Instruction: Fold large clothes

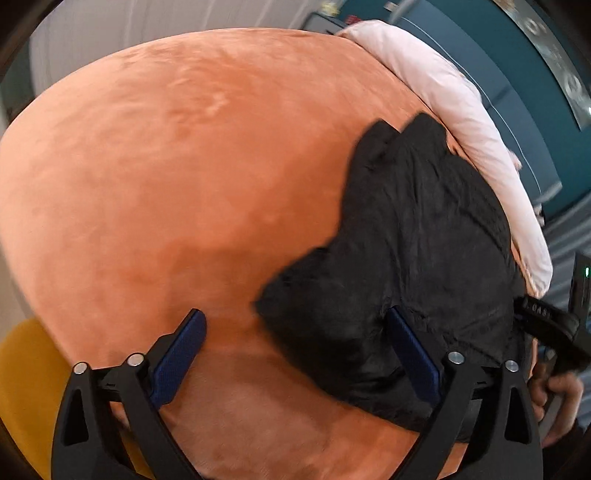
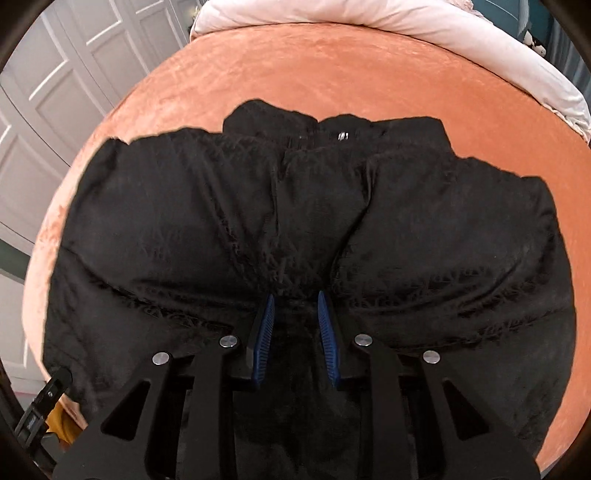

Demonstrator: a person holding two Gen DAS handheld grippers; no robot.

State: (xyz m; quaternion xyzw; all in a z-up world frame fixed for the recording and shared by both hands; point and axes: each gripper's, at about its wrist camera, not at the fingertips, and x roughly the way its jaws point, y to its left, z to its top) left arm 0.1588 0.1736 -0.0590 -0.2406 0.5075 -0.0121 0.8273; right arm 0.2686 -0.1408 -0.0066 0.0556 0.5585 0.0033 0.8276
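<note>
A black quilted jacket [image 2: 295, 221] lies spread on an orange velvet bed cover [image 2: 369, 74], collar at the far side. My right gripper [image 2: 295, 301] is shut on a bunched fold of the jacket's near hem at the middle. In the left wrist view the jacket [image 1: 417, 236] lies to the right. My left gripper [image 1: 295, 321] is open above the bed cover [image 1: 166, 166]; its right finger [image 1: 410, 350] is over the jacket's near left corner, its left finger [image 1: 181, 347] over bare cover. It holds nothing.
A pale pink duvet [image 1: 461, 110] lies along the far side of the bed, also in the right wrist view [image 2: 369, 18]. A teal wall [image 1: 517, 74] stands behind it. White panelled doors [image 2: 55, 92] are at left. Something yellow [image 1: 29, 369] sits at the bed's near left edge.
</note>
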